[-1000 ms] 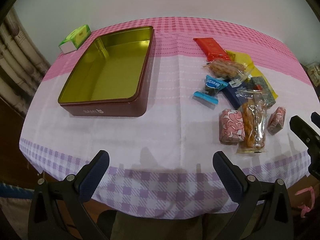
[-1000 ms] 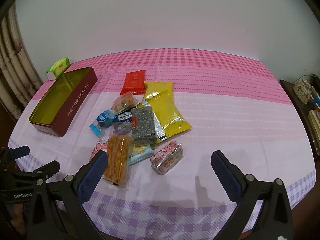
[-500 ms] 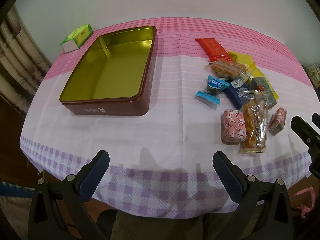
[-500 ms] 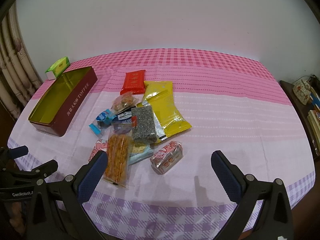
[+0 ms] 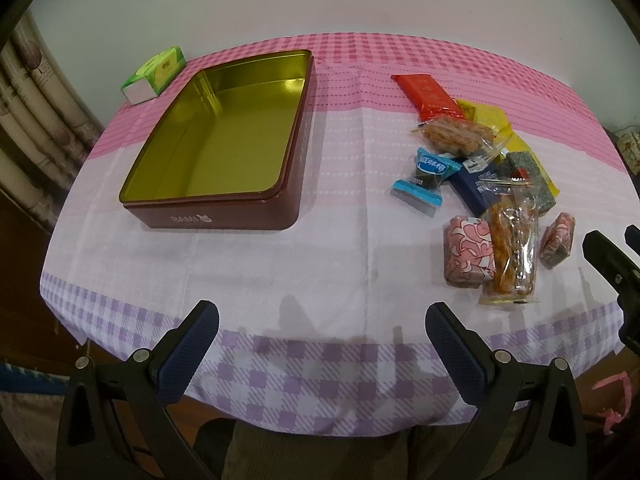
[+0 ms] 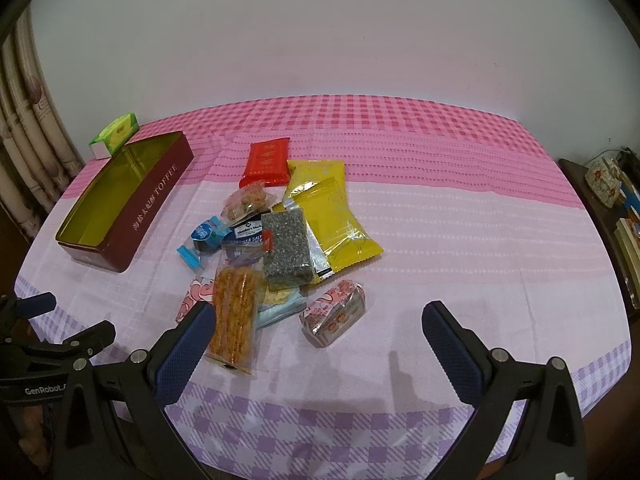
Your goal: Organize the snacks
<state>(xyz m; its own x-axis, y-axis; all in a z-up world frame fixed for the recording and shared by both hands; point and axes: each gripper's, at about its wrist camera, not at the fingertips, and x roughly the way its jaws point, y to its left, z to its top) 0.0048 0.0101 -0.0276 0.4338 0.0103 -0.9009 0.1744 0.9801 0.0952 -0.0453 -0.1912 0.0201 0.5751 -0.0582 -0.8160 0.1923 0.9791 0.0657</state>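
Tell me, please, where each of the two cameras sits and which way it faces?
Left wrist: on the left gripper, at the near table edge, facing the open tin with the snack pile to its right; its own open fingers and the right gripper show.
Right wrist: on the right gripper, facing the snack pile; its open fingers and the left gripper show.
Shared: tin, snacks, green box.

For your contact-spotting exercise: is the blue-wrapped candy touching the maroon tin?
Apart. The left wrist view shows bare tablecloth between the blue-wrapped candy and the maroon tin; the right wrist view shows the same gap.
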